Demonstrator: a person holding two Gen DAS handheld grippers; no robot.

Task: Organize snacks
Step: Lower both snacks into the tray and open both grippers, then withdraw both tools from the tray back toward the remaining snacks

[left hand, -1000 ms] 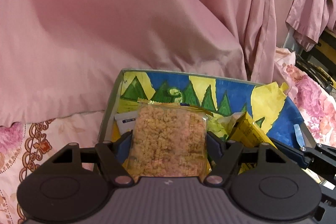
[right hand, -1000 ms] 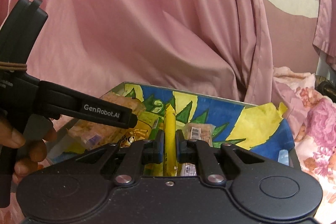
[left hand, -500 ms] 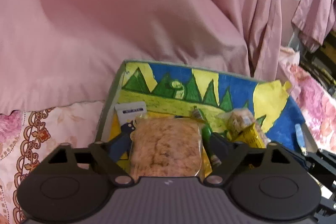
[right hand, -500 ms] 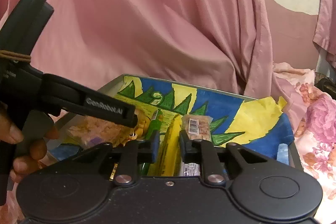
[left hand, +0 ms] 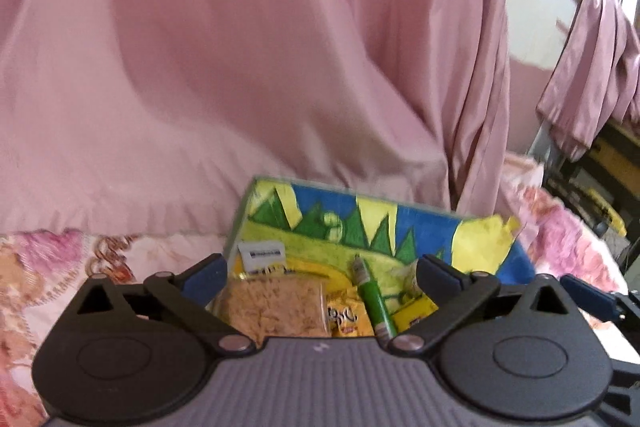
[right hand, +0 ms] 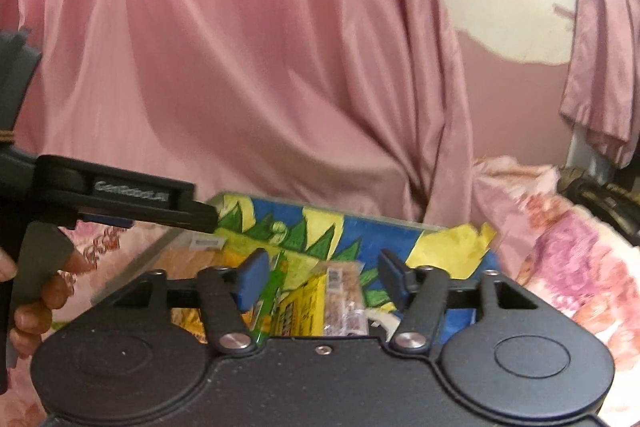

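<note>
A box (left hand: 424, 227) lined with a painted blue, green and yellow picture sits on the bed and holds the snacks. In it lie a clear packet of orange-brown crumbs (left hand: 276, 307), a small yellow packet (left hand: 348, 317) and a green tube (left hand: 374, 303). My left gripper (left hand: 322, 273) hovers above them, its jaws opening wide with no pad touching the crumb packet. In the right wrist view my right gripper (right hand: 324, 279) is also opening. The yellow packet (right hand: 304, 311), green tube (right hand: 272, 291) and a barcoded clear packet (right hand: 344, 291) lie loose below it.
Pink curtain cloth (left hand: 240, 67) hangs right behind the box. A floral pink bedspread (right hand: 568, 251) surrounds the box. The left gripper (right hand: 120, 199) reaches over the box's left corner, held by a person's hand (right hand: 36, 307). A white labelled sachet (left hand: 262, 253) lies at the box's back left.
Both grippers opened and let go: the crumb packet dropped from the left, the yellow packet from the right, both into the box. Both grippers rose and pulled back.
</note>
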